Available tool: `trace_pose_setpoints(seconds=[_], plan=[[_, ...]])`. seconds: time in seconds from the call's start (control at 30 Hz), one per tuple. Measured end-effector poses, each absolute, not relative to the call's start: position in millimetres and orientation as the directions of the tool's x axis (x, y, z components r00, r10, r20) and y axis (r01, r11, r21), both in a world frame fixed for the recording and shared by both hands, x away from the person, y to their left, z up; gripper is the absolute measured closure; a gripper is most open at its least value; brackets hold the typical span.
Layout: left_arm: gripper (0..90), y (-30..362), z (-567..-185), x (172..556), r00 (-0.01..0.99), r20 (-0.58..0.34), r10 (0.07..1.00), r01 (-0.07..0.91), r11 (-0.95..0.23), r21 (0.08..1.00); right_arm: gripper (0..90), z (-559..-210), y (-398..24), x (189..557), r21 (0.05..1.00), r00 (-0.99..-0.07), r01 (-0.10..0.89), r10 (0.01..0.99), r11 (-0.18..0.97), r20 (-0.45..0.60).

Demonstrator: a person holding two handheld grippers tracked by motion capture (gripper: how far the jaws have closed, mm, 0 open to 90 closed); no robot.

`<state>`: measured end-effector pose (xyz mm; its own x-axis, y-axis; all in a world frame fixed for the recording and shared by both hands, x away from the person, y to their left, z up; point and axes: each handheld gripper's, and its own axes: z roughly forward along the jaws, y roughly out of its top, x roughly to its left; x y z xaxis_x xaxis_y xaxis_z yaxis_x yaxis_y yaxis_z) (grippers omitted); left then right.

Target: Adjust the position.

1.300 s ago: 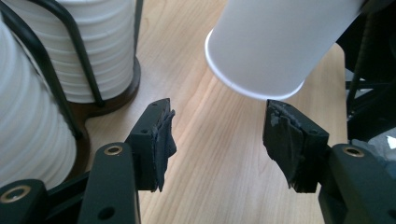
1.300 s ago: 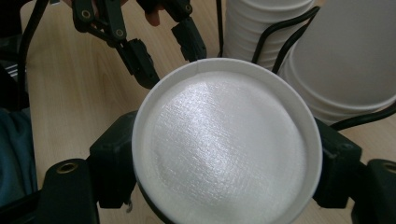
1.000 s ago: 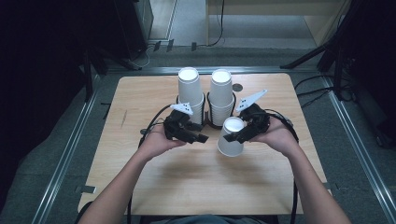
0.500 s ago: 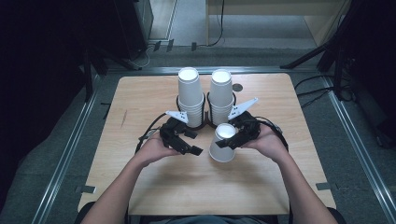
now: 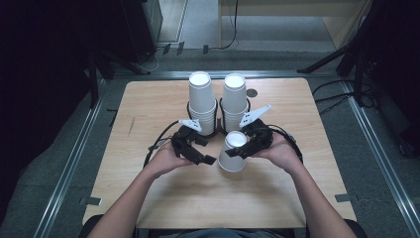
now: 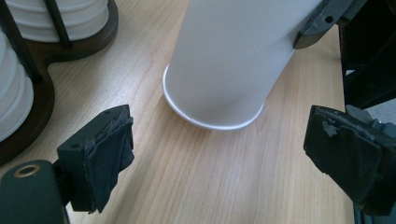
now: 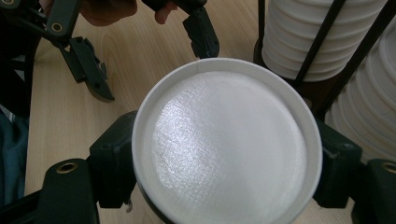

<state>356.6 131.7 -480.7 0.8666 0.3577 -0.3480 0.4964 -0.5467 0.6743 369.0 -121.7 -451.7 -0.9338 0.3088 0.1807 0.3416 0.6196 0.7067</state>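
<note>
A white paper cup (image 5: 232,154) stands upside down, rim on the wooden table (image 5: 148,104), leaning slightly. My right gripper (image 5: 238,147) is shut on it just below its base; the right gripper view shows the cup's round base (image 7: 224,140) wedged between the two black jaws of that gripper (image 7: 224,166). My left gripper (image 5: 207,150) sits just left of the cup and is open. Its jaws have just been opening, and its pads (image 6: 109,144) stand wide, short of the cup (image 6: 229,60), with bare table between them.
Two tall stacks of upturned white cups (image 5: 202,99) (image 5: 234,99) stand in a dark wire holder (image 5: 218,133) right behind the grippers. The holder's base (image 6: 42,88) lies close on the left gripper's left. Table edges are near the forearms.
The right gripper has brought the cup left and down onto the table. The left gripper's jaws have spread wider; that hand has barely shifted.
</note>
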Motion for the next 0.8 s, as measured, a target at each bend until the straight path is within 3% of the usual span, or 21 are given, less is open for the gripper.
trace_pose_setpoints(seconds=[0.23,0.8], plan=[[2.3,123,-482,354,0.877,-0.336,0.343,0.478,-0.552,0.683,24.1,-451,-117,367,0.716,-0.936,0.338,0.294,0.611,0.191],[1.9,99,-489,348,0.896,-0.333,0.295,0.444,-0.542,0.713,24.1,-435,-109,360,0.766,-0.941,0.332,0.252,0.551,0.227]])
